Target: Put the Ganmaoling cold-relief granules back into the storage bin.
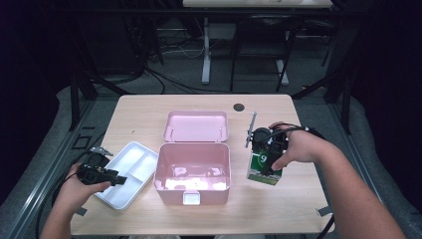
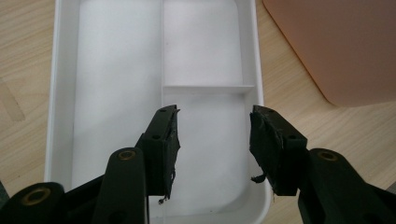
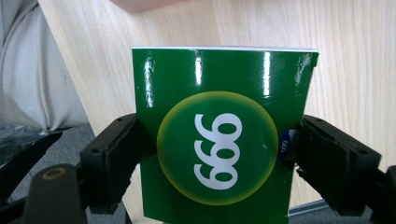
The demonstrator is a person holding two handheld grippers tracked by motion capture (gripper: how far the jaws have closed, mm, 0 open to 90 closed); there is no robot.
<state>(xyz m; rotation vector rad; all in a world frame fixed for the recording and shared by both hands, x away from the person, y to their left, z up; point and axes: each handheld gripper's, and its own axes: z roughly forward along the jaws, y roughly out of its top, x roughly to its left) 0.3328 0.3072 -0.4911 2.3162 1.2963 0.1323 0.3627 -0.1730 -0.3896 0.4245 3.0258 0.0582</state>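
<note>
A light wooden table with rounded corners is seen in the middle of a dim room, and a small dark round spot is set near its far edge. The floor is covered in grey, and black cables are strewn across it behind the table. A white-legged desk is placed farther back, flanked by dark metal stands. The edges of the room are lost in darkness.

Left gripper with jaws apart over the white divided tray on the wooden table; pink box at upper right.
</note>
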